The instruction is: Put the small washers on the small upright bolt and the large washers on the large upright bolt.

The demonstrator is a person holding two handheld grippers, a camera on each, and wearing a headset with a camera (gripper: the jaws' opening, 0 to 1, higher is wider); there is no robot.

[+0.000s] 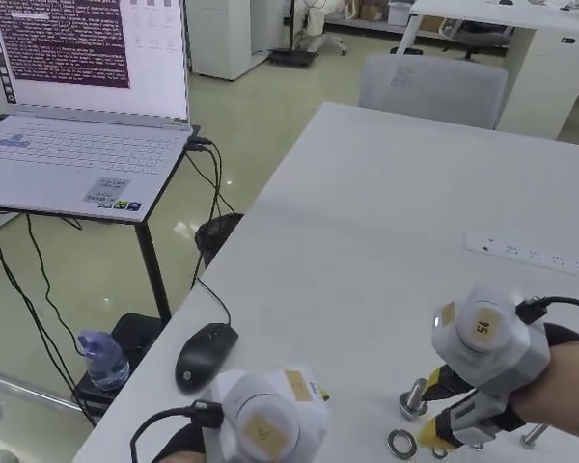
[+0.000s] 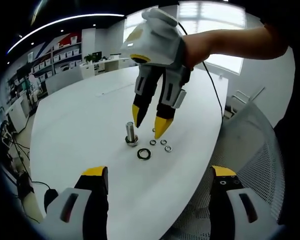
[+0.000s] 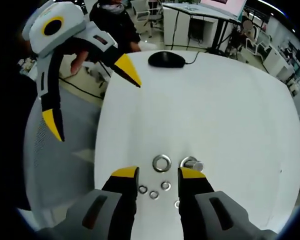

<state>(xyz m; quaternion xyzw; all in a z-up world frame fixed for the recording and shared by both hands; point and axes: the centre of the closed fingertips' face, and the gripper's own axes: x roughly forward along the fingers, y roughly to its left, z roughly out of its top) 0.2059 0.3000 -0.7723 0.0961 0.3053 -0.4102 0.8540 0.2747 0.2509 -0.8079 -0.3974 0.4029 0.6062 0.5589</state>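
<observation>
right gripper first, head view: it hangs low over the table, jaws apart w/ nothing between them, tips just beside the large bolt, which stands upright; large washer lies flat just in front of it; a thin metal pin by my right sleeve could be the other bolt, too small to tell; mouse sits well apart to the left.

left gripper view: left gripper is spread wide and empty, held back near the table edge; small washers lie in a loose cluster just beside the large washer, under the right gripper's tips.

right gripper view: my own jaws point down at the large washer and bolt; i count approx four small washers near the tips.

handling, my guess: washers are stiff steel, light, thin and flat on a smooth top, so they'll skid rather than lift; i'd pinch each across its outer rim w/ the very tips, or tip one edge up first; small ones may flick away.

room: lots of bare table beyond the bolt; the near edge is close behind the cluster, so a skidding washer could drop off; bolt is close enough to knock over.
</observation>
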